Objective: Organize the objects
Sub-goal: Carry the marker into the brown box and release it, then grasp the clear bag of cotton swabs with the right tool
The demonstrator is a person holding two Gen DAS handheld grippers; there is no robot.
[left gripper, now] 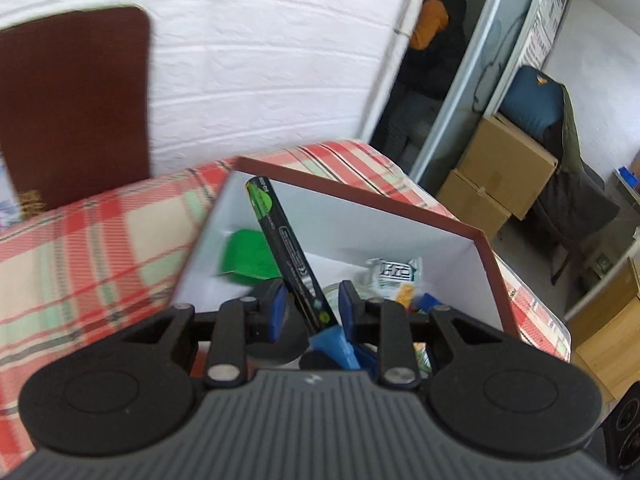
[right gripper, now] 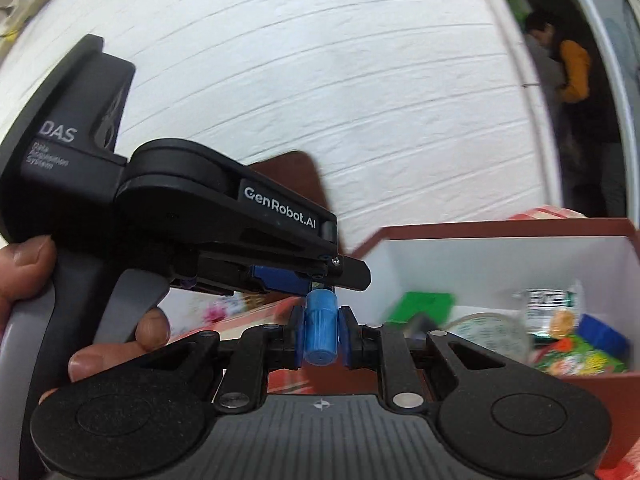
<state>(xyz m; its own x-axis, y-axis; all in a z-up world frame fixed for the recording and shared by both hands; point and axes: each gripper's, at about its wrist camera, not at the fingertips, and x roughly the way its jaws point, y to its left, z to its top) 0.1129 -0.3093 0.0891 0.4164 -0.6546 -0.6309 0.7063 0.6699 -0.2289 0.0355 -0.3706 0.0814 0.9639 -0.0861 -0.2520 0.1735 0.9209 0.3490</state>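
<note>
Bright daylight, motion blur, fisheye bending.

- A lived-in room used partly for storage.
- White brick-pattern wall (left gripper: 280,60) behind a counter under a red plaid cloth (left gripper: 80,248).
- Stacked cardboard boxes (left gripper: 500,172) beside a sliding door (left gripper: 460,100), with a blue bag (left gripper: 532,96) on top.

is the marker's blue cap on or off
On. The blue cap sits at the end of the black marker, with both grippers, right and left, clamped on it.
</note>
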